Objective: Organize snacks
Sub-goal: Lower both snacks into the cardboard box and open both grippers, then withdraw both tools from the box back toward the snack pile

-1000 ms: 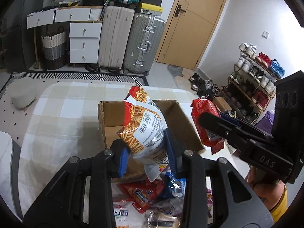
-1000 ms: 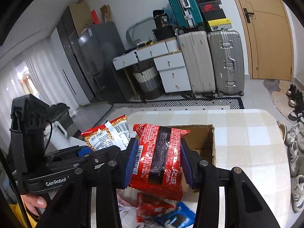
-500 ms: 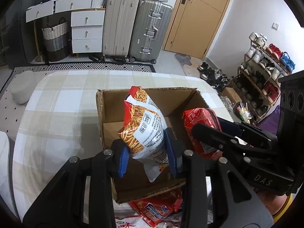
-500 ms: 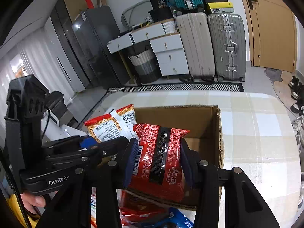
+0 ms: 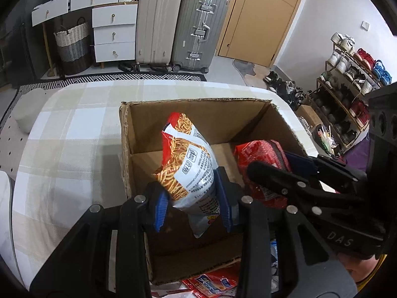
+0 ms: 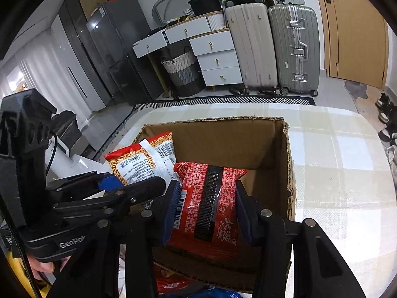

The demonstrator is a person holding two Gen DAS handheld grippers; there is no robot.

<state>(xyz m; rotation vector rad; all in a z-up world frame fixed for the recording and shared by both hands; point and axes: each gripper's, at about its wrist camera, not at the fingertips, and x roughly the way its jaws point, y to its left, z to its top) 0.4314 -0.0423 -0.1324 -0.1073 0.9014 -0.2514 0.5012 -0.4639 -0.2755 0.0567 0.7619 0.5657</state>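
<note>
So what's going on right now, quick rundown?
Left gripper shut on noodle-print bag, right gripper shut on red packet. Both over the open cardboard box. Nothing blocking the drop.

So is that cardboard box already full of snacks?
No, the cardboard box shows bare floor; both packets hang in the grippers above it.

Home entryway room: suitcases (image 5: 178, 24) and drawers (image 5: 113, 31) ahead of the tongs, shoe rack (image 5: 347, 94) to the right.
</note>
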